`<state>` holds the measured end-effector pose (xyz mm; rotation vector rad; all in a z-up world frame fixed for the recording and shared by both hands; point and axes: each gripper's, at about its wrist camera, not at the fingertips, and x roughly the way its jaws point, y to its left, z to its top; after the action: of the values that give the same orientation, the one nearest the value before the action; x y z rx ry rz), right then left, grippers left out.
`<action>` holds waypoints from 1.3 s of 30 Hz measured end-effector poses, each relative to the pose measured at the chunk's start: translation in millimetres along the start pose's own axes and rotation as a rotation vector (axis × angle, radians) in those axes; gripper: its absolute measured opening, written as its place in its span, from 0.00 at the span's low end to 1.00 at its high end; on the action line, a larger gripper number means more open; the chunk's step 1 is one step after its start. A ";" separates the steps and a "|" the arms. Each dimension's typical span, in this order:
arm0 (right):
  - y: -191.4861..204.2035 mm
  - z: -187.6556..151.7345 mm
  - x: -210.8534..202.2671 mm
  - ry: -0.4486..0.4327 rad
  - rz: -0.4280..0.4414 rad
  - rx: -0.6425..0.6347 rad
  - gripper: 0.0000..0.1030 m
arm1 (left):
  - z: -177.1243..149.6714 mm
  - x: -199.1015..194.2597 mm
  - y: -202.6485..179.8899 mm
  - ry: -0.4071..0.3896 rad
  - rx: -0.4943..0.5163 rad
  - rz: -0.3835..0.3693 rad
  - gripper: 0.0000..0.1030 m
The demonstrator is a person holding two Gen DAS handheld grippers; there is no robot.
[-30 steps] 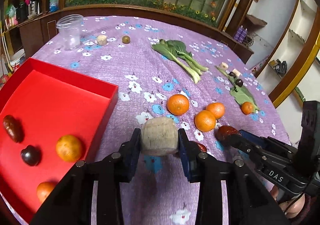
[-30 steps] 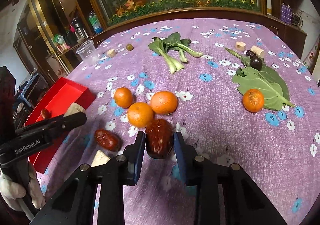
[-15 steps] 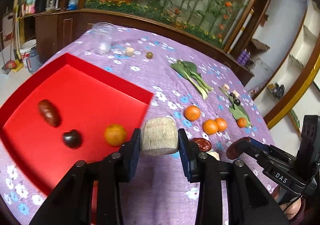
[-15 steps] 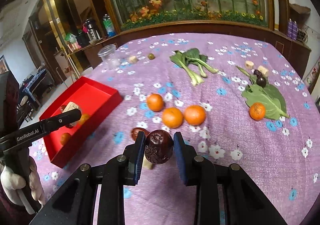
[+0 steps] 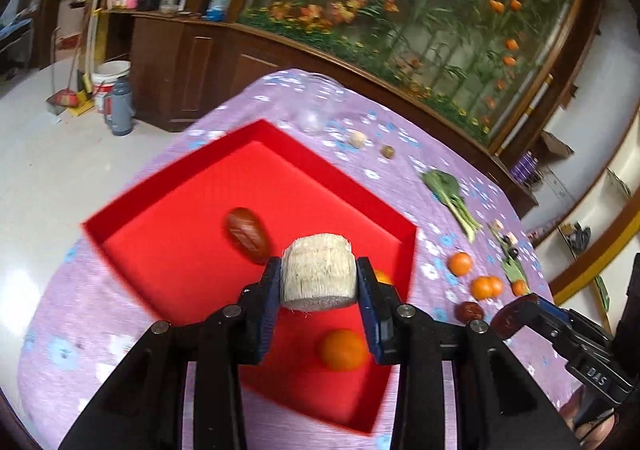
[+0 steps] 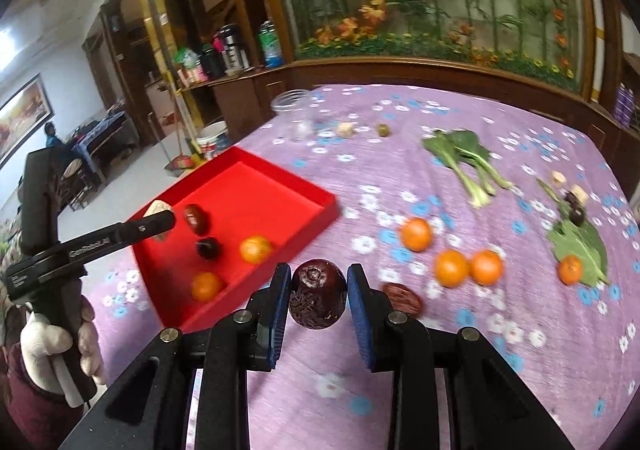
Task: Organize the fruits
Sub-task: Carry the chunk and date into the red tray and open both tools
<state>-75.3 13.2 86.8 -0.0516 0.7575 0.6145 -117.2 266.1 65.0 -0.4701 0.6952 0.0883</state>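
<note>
left wrist view: the left gripper (image 5: 319,278) hangs above the red tray (image 5: 168,209), its fingers (image 5: 269,304) clamped on a pale, fibrous cylindrical chunk (image 5: 319,272). below it in the tray lie a reddish-brown date (image 5: 248,236) and an orange (image 5: 345,350); a second orange (image 5: 382,277) peeks from behind the right finger. the tray sits on the purple flowered cloth covering the surface (image 5: 460,185). to the right, outside the tray, lie three oranges (image 5: 460,264) and another date (image 5: 470,310) on the cloth, with a leafy green (image 5: 452,193) farther back. the right gripper (image 5: 516,316) enters at the right edge, holding a dark fruit.

right wrist view: the right gripper (image 6: 318,300) has its fingers (image 6: 280,302) closed on a dark maroon fruit (image 6: 318,300), held above the cloth just beside the near corner of the red tray (image 6: 312,209). inside the tray are a date (image 6: 195,218), a dark round fruit (image 6: 208,248) and two oranges (image 6: 256,249). the left gripper (image 6: 160,218) reaches over the tray's left side with the pale chunk (image 6: 158,207) at its tip, gripped by a white-gloved hand (image 6: 60,346). on the cloth to the right lie three oranges (image 6: 416,234), a date (image 6: 402,298), a fourth orange (image 6: 570,270) on a green leaf (image 6: 580,246), and a clear jar (image 6: 294,109) at the far side.
</note>
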 end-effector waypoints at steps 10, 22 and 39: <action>69.3 20.3 49.2 0.059 0.091 -0.085 0.31 | 9.1 8.1 58.7 0.010 -0.075 0.073 0.34; 121.9 17.7 123.8 0.187 0.162 -0.127 0.31 | 20.2 20.1 71.4 0.020 -0.054 0.105 0.34; 125.9 16.2 134.4 0.194 0.190 -0.111 0.33 | 30.6 22.8 70.9 -0.004 -0.081 0.105 0.61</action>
<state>-57.7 188.8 31.8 -0.1442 0.9226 0.8413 -97.9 341.3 43.5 -0.5104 0.7140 0.2171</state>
